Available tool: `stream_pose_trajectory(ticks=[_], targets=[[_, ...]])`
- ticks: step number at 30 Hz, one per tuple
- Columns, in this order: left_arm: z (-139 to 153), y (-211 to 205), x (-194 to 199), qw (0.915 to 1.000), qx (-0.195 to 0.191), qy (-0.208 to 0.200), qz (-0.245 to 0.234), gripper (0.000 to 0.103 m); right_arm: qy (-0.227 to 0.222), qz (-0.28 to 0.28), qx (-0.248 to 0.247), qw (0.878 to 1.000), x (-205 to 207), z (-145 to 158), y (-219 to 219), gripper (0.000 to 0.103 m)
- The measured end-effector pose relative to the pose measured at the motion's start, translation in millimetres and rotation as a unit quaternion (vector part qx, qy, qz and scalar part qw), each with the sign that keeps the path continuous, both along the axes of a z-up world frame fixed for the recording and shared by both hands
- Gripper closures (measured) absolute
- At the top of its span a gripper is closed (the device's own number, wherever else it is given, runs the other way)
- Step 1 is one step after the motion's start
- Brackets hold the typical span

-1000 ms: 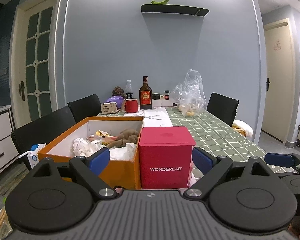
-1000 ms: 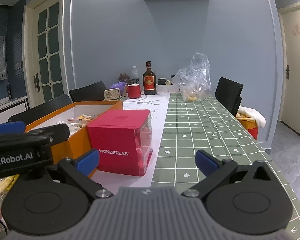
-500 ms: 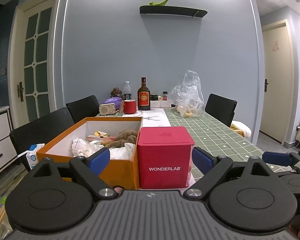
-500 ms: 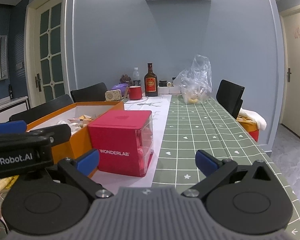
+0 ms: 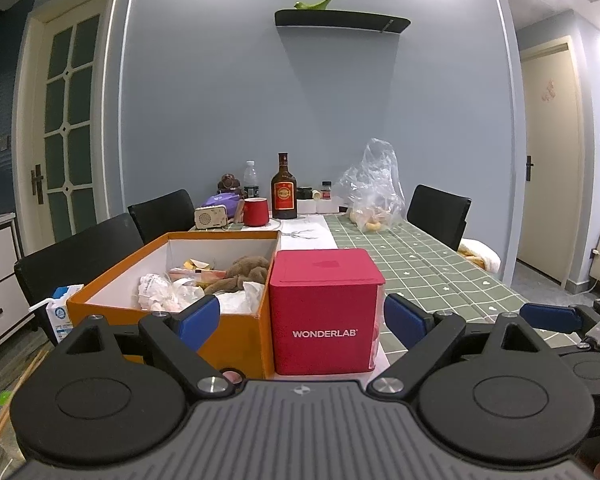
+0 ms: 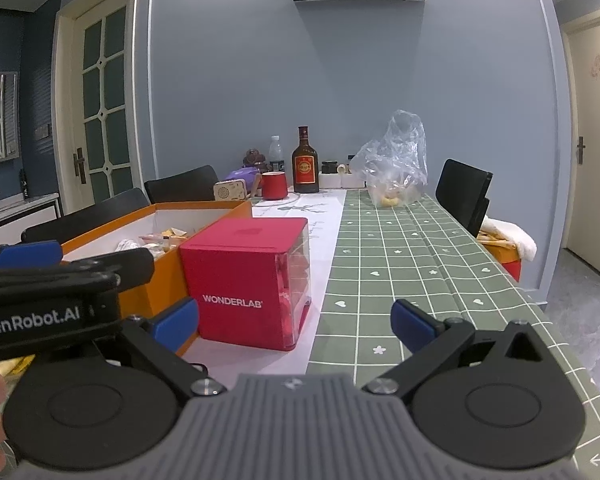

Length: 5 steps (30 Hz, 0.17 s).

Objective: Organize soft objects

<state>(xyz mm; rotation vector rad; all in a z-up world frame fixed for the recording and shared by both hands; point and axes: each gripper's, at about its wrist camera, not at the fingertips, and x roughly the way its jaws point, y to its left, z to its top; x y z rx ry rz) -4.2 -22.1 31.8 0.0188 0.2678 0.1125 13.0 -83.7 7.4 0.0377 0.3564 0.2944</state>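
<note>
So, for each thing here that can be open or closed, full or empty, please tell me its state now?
left gripper: open, holding nothing.
right gripper: open, holding nothing.
orange box: lid off, holds crumpled paper, wrappers and a brown plush toy.
red Wonderlab box: lid on, upright beside the orange box.
liquor bottle: upright, capped.
plastic bag: slumped, something yellowish inside.
left door: shut.

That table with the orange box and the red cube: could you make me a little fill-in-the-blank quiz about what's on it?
1. The brown plush toy lies inside the ____ box.
2. The word printed on the red cube is ____.
3. The red mug stands at the far end of the table, next to a dark glass ____.
4. Both the left claw and the right claw are ____ and hold nothing.

Missing words: orange; WONDERLAB; bottle; open
</note>
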Motion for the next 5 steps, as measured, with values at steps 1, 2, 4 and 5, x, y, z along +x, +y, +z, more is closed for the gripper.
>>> stream_pose_trajectory(ticks=[1, 2, 4, 5], targets=[[0.1, -0.5, 0.8, 1.0, 0.002, 0.001, -0.002, 0.0, 0.0, 0.0, 0.001, 1.0, 0.9, 0.0, -1.2, 0.003], [0.7, 0.5, 1.7, 1.0, 0.003, 0.004, -0.002, 0.0, 0.001, -0.001, 0.003, 1.0, 1.2, -0.4, -1.9, 0.003], [1.9, 0.8, 0.9, 1.0, 0.006, 0.001, -0.001, 0.0, 0.002, -0.003, 0.011, 1.0, 0.5, -0.3, -3.2, 0.003], [3.5, 1.0, 0.8, 1.0, 0.01, 0.001, -0.003, 0.0, 0.001, -0.002, 0.014, 1.0, 0.3, 0.0, -3.2, 0.003]])
